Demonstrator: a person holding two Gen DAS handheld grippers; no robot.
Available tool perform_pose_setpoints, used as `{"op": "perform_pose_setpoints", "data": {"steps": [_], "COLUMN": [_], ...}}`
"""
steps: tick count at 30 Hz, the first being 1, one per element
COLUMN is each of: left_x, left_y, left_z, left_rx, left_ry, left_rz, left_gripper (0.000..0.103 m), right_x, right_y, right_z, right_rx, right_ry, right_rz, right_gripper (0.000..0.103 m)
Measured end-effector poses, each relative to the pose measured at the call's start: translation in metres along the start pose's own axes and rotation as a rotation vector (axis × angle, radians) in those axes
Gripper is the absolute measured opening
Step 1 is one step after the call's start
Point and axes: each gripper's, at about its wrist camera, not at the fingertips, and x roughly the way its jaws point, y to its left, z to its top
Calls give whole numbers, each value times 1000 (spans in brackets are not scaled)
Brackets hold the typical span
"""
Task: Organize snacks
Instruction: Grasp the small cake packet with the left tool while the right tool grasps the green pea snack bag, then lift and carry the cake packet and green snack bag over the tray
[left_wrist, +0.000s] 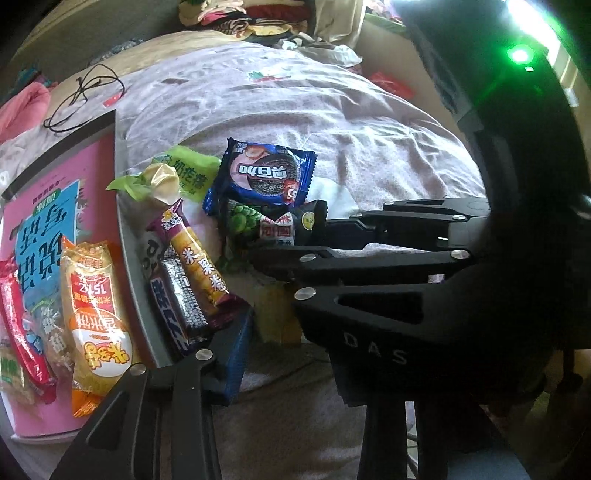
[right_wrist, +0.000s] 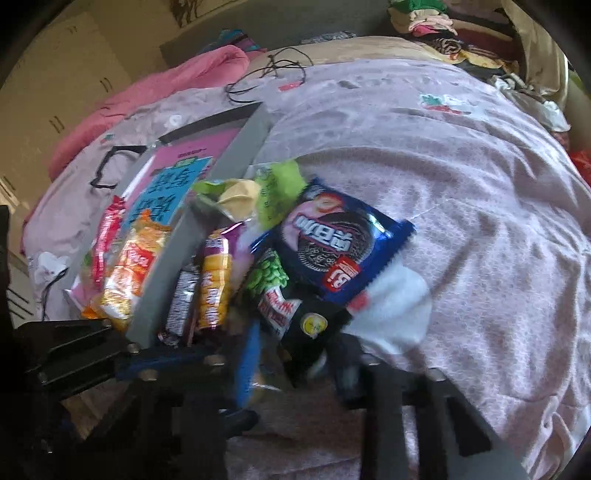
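On the bed (right_wrist: 461, 192), a heap of snack packets lies just outside the grey tray (left_wrist: 123, 236), and the move ahead seems to turn on the small black packet (left_wrist: 312, 218) with a yellow round sticker at the tray-far edge of that heap. Seen from the left wrist, the right gripper (left_wrist: 291, 245) comes in from the side away from the tray, its fingers pointing toward the tray and spread either side of that packet's end, not yet pinched on it as far as I can judge. The packet's long axis runs roughly along those fingers, toward the green pea packet (left_wrist: 243, 221) it touches. The blue cookie packet (left_wrist: 264, 173) lies just beyond, overlapping both. The left gripper (left_wrist: 255, 328) sits nearer the tray, spread wide, over a yellow wrapper and beside the purple rice roll (left_wrist: 197, 269); nothing is between its fingers. The right one is plainly nearer the black packet. It looks small, glossy and crinkly, likely light and slippery. Inside the tray an orange packet (left_wrist: 98, 314) and a red one (left_wrist: 18, 317) already lie on a pink book (left_wrist: 99, 177).
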Motion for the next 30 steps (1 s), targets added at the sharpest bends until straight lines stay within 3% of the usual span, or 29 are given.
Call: {"op": "perform_pose_setpoints", "data": {"steps": [7,18,30], "left_x": [2,-7,-41], "left_y": [1,9,21], "left_z": [1,-2,-1], "left_rx": [2,-40,-84], "left_ry": [2,-2,-63], "left_rz": [5,-38,-37], "left_gripper": [35,34,34], "right_x": [-14,-46,-59], "right_y": [-11,-34,-20], "right_z": [-4,-7,-4], "right_rx": [67,168,109], "right_ry": [-33,-160,-223], "right_rz": [51,21,35], "right_gripper": [25,25,25]}}
